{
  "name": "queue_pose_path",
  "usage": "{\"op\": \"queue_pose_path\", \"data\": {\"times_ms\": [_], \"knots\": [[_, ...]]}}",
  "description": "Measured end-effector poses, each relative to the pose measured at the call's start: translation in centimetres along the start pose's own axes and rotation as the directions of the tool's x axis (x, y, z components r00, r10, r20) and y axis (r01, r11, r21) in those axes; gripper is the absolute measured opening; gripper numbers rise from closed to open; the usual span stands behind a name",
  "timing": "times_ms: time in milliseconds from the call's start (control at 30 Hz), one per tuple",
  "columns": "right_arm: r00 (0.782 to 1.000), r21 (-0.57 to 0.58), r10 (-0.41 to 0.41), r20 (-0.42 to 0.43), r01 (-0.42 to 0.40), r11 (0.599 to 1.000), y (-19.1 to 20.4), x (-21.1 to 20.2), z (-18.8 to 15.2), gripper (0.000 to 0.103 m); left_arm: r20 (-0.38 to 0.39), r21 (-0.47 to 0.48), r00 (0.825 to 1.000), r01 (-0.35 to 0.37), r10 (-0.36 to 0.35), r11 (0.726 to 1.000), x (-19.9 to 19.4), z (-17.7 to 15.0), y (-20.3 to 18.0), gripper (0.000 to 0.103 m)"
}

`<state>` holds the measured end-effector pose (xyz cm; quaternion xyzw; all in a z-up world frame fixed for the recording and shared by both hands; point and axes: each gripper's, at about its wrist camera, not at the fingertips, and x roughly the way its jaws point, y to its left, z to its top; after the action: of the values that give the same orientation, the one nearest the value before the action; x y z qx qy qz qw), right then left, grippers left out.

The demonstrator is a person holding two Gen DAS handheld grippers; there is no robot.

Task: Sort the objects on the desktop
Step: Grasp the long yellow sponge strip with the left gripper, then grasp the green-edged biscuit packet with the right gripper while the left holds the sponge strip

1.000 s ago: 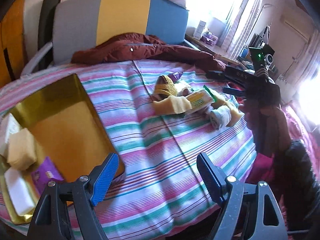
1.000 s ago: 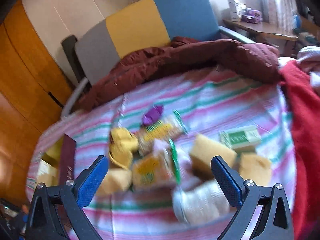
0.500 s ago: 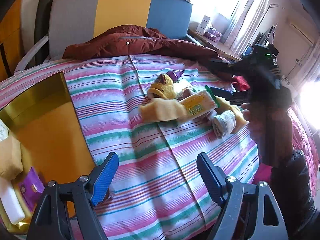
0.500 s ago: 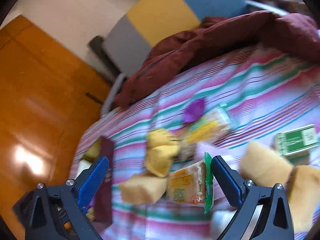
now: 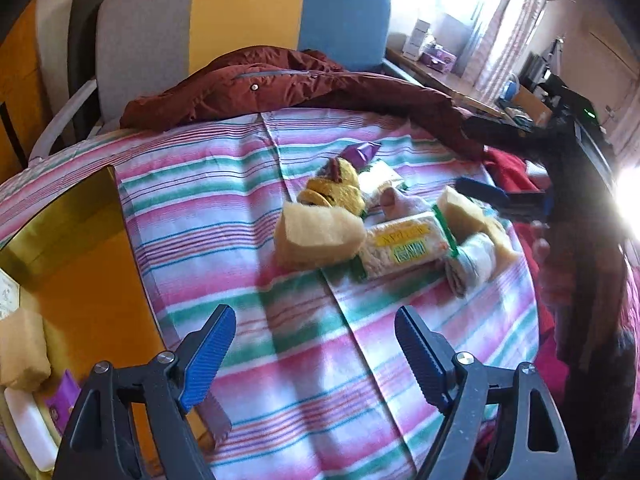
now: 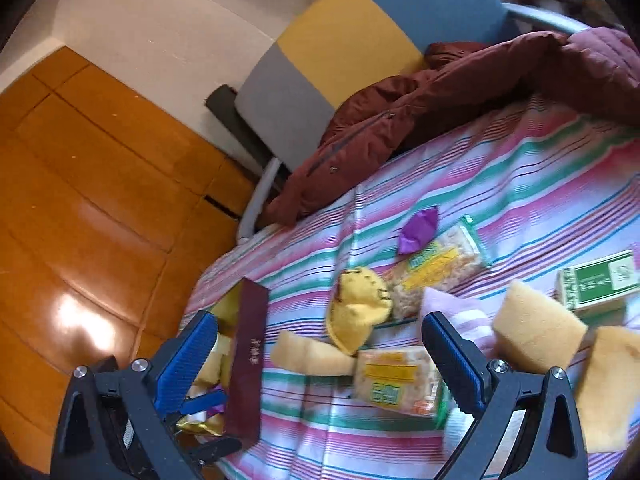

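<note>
A pile of objects lies on the striped tablecloth point(image 5: 248, 208): a yellow sponge point(image 5: 318, 234), a rice-cracker packet point(image 5: 404, 246), a yellow plush point(image 5: 334, 190), a purple wrapper point(image 5: 362, 152) and a rolled white cloth point(image 5: 470, 262). My left gripper point(image 5: 316, 344) is open and empty, low over the cloth, short of the pile. My right gripper point(image 6: 316, 356) is open and empty above the sponge point(image 6: 312, 356), plush point(image 6: 358, 308) and cracker packet point(image 6: 400, 376). It also shows in the left wrist view point(image 5: 500, 196) at the pile's right side. A gold tray point(image 5: 80, 280) at left holds several items.
A dark red jacket point(image 5: 280, 84) lies along the table's far edge, before a grey, yellow and blue chair back point(image 5: 240, 16). A green box point(image 6: 596, 280) and two more sponges point(image 6: 540, 328) lie at the pile's right. The tray's maroon wall point(image 6: 248, 356) stands left of the pile.
My left gripper moved right, toward the pile, leaving the tray at the left edge. My right gripper swung left and lower over the pile, bringing the tray into its view.
</note>
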<state>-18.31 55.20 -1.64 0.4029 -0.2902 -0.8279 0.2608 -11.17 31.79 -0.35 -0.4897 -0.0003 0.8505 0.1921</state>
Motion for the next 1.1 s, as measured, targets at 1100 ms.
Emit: {"op": "queue_pose_path", "data": {"times_ms": [1100], "knots": [[0.973, -0.139, -0.219, -0.072, 0.208, 0.968, -0.2, 2.0, -0.4, 0.103, 0.034, 0.091, 0.999, -0.037, 0.034, 0.995, 6.0, 5.0, -0.5, 0.063]]}}
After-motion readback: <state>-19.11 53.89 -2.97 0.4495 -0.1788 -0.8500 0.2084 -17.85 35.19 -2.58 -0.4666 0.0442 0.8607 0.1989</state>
